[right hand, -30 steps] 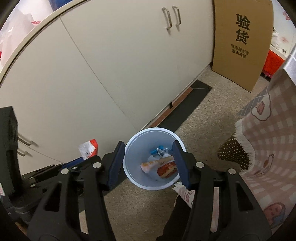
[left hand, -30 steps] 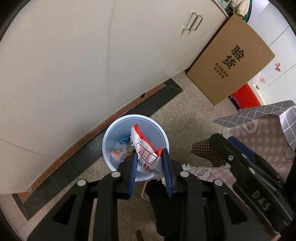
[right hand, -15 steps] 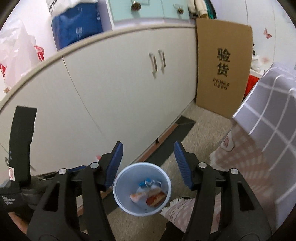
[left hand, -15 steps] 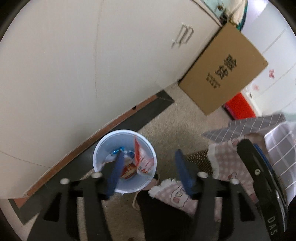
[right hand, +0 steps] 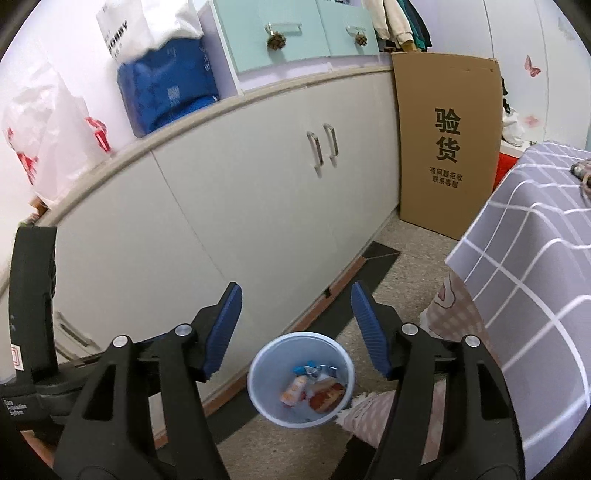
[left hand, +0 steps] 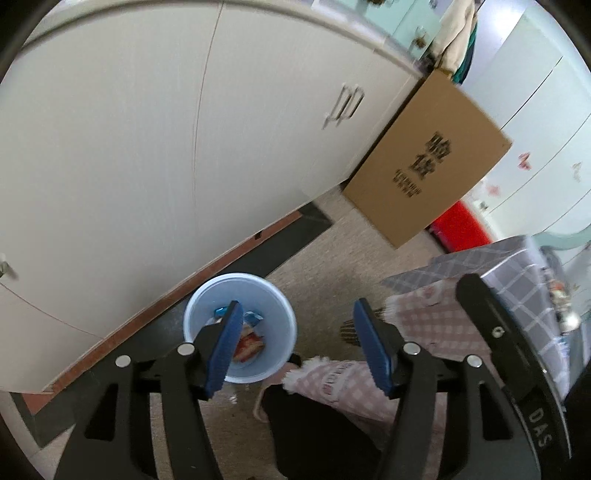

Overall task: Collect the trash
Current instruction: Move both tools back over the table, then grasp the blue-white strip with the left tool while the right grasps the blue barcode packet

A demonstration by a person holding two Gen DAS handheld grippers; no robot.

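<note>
We hold both the left gripper (left hand: 298,345) and right gripper (right hand: 296,328), jaws wide and empty, above the bin (right hand: 258,387), where the wrappers (right hand: 321,393) lie collected.

a home: cream cabinets (right hand: 258,192), checked tablecloth (right hand: 535,266), hanging clothes (right hand: 399,22).

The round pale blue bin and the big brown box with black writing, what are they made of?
The round pale blue bin looks like thin plastic: smooth, even walls, slightly glossy. The big brown box with black writing looks like matte cardboard: flat tan panels, a creased top edge, printed characters.
</note>
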